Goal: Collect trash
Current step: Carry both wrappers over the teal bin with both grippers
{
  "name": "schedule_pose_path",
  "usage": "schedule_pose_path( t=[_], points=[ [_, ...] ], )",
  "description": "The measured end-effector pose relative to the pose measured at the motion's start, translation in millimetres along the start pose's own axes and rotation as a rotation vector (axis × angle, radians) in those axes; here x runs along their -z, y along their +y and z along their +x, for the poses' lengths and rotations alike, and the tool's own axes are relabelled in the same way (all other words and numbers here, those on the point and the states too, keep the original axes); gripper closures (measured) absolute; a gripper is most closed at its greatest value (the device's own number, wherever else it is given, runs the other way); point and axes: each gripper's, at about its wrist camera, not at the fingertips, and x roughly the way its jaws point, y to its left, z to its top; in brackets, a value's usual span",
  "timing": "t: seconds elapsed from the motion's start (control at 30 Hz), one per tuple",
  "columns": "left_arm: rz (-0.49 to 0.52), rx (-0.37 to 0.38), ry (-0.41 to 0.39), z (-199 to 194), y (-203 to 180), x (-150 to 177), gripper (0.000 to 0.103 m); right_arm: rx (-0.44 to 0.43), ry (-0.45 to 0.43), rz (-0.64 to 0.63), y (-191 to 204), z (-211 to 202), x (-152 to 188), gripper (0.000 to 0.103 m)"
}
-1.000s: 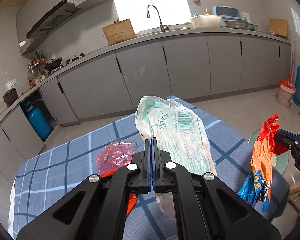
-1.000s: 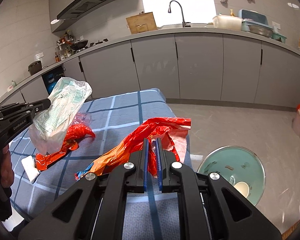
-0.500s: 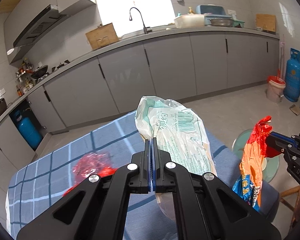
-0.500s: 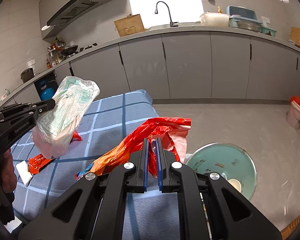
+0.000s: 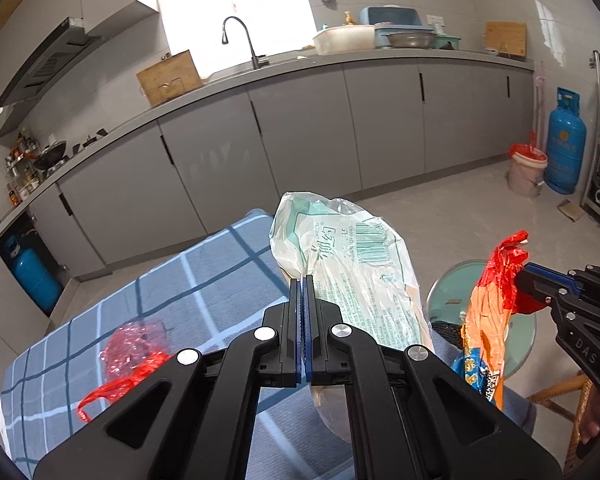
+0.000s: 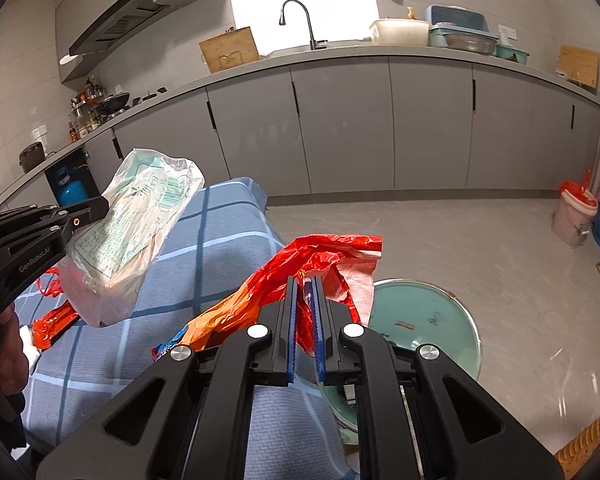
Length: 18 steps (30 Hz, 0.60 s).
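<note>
Holding both pieces clear of the surface point(image 5: 204, 280): my left gripper point(image 5: 302, 280) has its jaws pinching the pale wrapper point(image 5: 352, 264), my right gripper point(image 6: 305, 280) the red-orange bag point(image 6: 300, 272). I judge the green bin point(image 6: 432, 336), on the floor below, lies nearer the right.

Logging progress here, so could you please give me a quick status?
Left gripper shut on clear wrapper. Right gripper shut on red-orange bag. Nothing blocking.
</note>
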Motion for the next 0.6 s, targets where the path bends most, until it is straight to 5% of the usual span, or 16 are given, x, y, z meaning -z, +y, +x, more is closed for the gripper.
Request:
schedule_pose_path(
  t=[0.33, 0.6],
  points=[
    [0.036, 0.061, 0.003, 21, -34, -12, 0.101, 0.093, -0.005, 0.038, -44, 4, -2, 0.094],
    [0.071, 0.194, 0.017, 48, -89, -16, 0.101, 0.202, 0.024, 0.069, -98, 19, 7, 0.094]
  ],
)
